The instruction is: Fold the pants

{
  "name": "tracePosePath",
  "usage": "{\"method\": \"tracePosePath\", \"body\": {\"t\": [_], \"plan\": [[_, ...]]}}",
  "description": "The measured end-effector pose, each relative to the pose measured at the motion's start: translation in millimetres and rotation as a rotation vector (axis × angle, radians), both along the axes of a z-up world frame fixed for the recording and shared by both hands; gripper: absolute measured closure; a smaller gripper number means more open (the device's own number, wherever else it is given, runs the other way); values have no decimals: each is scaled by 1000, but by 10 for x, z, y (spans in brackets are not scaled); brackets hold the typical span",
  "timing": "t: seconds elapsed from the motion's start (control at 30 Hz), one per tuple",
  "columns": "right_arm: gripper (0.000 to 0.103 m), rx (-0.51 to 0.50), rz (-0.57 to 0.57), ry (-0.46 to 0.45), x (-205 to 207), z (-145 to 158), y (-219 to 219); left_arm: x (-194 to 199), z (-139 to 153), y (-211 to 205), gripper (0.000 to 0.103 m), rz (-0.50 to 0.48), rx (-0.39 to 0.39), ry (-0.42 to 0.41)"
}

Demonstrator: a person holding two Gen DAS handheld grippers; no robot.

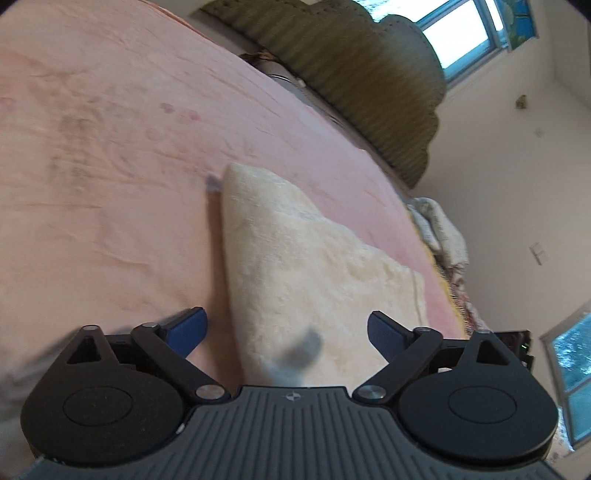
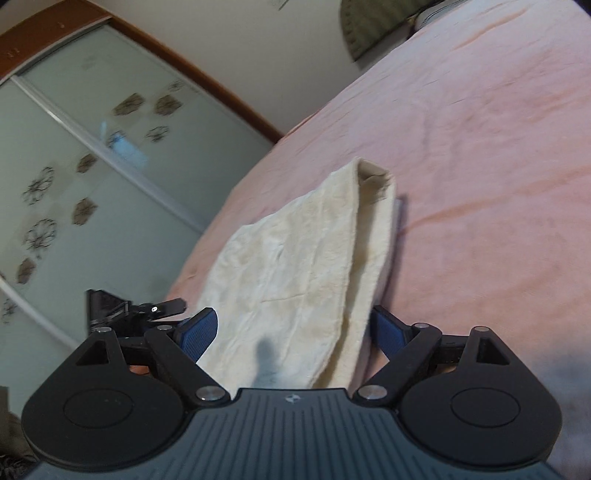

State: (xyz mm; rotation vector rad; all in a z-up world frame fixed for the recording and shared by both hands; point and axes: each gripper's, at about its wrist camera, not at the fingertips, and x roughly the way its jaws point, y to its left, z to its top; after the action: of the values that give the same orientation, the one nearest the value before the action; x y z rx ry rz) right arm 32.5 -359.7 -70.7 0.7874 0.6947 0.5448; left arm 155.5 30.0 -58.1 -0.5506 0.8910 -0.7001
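The cream fleece pants (image 1: 306, 266) lie folded into a long narrow bundle on the pink bed sheet (image 1: 110, 166). My left gripper (image 1: 286, 330) is open, its blue pads (image 1: 188, 328) spread wide on either side of the bundle's near end. In the right wrist view the pants (image 2: 295, 266) show a folded edge along their right side. My right gripper (image 2: 295, 328) is open too, its pads (image 2: 199, 330) straddling the near end of the bundle. Neither gripper grips cloth. The other gripper (image 2: 147, 310) shows at the left of the right wrist view.
A green padded headboard (image 1: 369, 81) runs along the far side of the bed. A crumpled blanket (image 1: 439, 229) lies at the bed's right edge. Sliding wardrobe doors (image 2: 92, 166) with flower patterns stand beyond the bed. Windows (image 1: 465, 33) are in the far wall.
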Motion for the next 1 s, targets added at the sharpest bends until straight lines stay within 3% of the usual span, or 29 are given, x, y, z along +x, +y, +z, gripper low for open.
{"method": "tracePosePath", "body": {"t": [0.07,0.2,0.3,0.33,0.4,0.43,0.47,0.57,0.83,1.0], "plan": [[13,26,44,-4,80,-1,-18,39,-44,-76,7,-59,-50,18],[13,47,90,-3,287,-13,-35,59,-45,-258,7,-92,-36,-5],[13,16,102,-7,421,5,39,52,-54,-370,14,-98,-43,-12],[14,-6,107,-8,448,18,83,50,-73,-389,27,-103,-44,-8],[24,-59,115,-6,480,42,172,56,-86,-446,52,-77,23,-5],[51,-92,111,8,463,40,218,53,-90,-460,63,-66,54,-11],[61,-117,100,31,458,24,252,43,-93,-449,70,-63,59,-21],[69,-135,83,22,365,50,296,-33,-40,-433,83,-47,61,-64],[74,-257,80,-94,304,569,579,-340,440,-451,87,-8,230,-369],[74,-288,121,-172,672,774,778,-80,689,-134,87,82,280,-407]]}}
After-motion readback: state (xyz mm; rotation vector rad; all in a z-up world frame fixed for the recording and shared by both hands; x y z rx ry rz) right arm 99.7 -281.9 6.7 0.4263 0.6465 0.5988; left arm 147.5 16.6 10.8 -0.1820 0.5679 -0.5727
